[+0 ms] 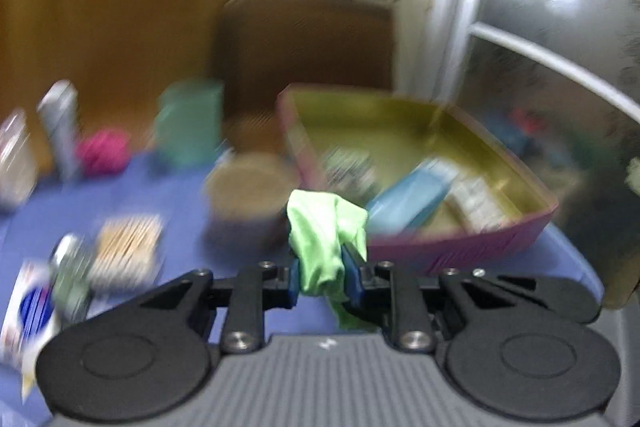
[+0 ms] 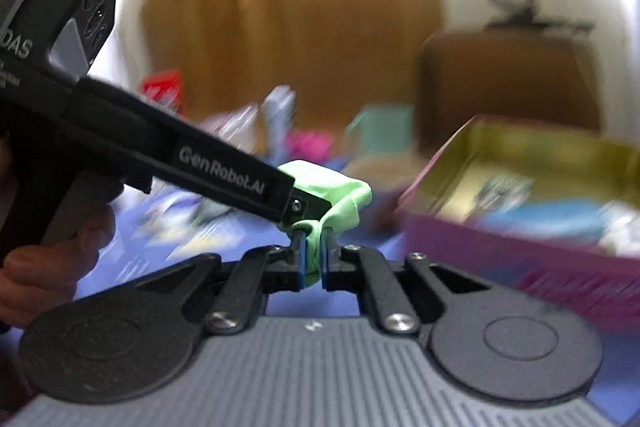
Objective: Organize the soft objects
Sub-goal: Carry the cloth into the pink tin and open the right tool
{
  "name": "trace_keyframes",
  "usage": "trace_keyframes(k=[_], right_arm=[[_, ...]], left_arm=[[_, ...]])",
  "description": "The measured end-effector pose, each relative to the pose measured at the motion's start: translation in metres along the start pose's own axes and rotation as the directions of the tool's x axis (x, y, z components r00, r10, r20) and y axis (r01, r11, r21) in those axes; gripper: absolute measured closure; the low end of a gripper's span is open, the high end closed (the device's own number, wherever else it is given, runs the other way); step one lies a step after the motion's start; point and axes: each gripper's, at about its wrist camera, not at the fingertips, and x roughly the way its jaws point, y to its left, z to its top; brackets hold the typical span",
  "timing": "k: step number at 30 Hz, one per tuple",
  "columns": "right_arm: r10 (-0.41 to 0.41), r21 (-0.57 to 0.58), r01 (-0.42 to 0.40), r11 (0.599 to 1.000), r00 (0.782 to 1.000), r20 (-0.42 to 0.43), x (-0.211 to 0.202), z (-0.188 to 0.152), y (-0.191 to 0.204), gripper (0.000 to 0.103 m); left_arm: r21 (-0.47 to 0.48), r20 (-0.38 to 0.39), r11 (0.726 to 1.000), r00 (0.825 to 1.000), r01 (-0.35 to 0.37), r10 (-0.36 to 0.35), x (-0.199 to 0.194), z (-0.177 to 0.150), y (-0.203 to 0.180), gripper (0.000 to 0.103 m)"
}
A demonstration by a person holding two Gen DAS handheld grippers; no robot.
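Item in hand: green cloth [image 1: 326,239], soft, crumpled. It is held off the blue table cover [image 1: 168,187] by both tools at once.

Left gripper [image 1: 323,281]: blue pads pressed in on a bunched fold of the cloth; most of the fabric stands up beyond the fingertips, and a loose tail hangs below them.

Right gripper [image 2: 313,263]: fingers nearly together, pinching another narrow fold of the same cloth [image 2: 332,203]. The rest of the fabric loops up ahead of the fingertips to the tip of the other tool, which reaches in from the left of that view.

Destination, as judged: pink tray with yellow-green inside [image 1: 472,247], ahead and to the right of both pairs of fingers and near the cloth but not under it. It already holds a blue packet [image 1: 408,203] and some pale printed items, too blurred to name.

Also on the cover, ahead-left of the left fingers:
- a magenta soft bundle [image 1: 103,151], apart from the tray
- a teal container [image 1: 190,123]
- a round tan tub [image 1: 250,195], just left of the cloth
- a striped flat packet [image 1: 128,241]
- tubes and bottles, smeared by motion

Progress, as judged: partway. The cloth is lifted but not yet placed, and whether it is meant to be folded first cannot be told. The magenta bundle looks untouched and probably remains to be sorted. Which of the tray's contents count as soft is unclear.
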Motion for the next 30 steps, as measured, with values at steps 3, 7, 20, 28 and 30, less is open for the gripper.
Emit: trace_keyframes(k=[3, 7, 20, 28, 30], right_arm=[[-0.108, 0.02, 0.107, 0.994, 0.992, 0.068, -0.004, 0.014, -0.024, 0.093], [-0.223, 0.067, 0.217, 0.974, 0.971, 0.091, -0.002, 0.023, -0.062, 0.093], [-0.485, 0.194, 0.47, 0.861, 0.874, 0.035, 0.013, 0.012, -0.129, 0.046], [-0.483, 0.206, 0.456, 0.866, 0.869, 0.106, -0.006, 0.005, -0.105, 0.043], [-0.465, 0.212, 0.434, 0.875, 0.876, 0.126, -0.009, 0.003, -0.094, 0.043]], left_arm=[[0.076, 0.034, 0.997, 0.999, 0.024, -0.027, 0.023, 0.027, -0.026, 0.082], [0.112, 0.031, 0.992, 0.998, 0.05, -0.054, 0.063, 0.05, -0.053, 0.074], [0.049, 0.091, 0.986, 0.984, -0.158, 0.153, 0.102, 0.046, -0.052, 0.004], [-0.036, 0.148, 0.988, 0.977, -0.148, 0.151, 0.035, 0.01, -0.004, 0.004], [-0.063, 0.143, 0.984, 0.974, -0.169, 0.177, 0.018, -0.006, 0.011, 0.004]])
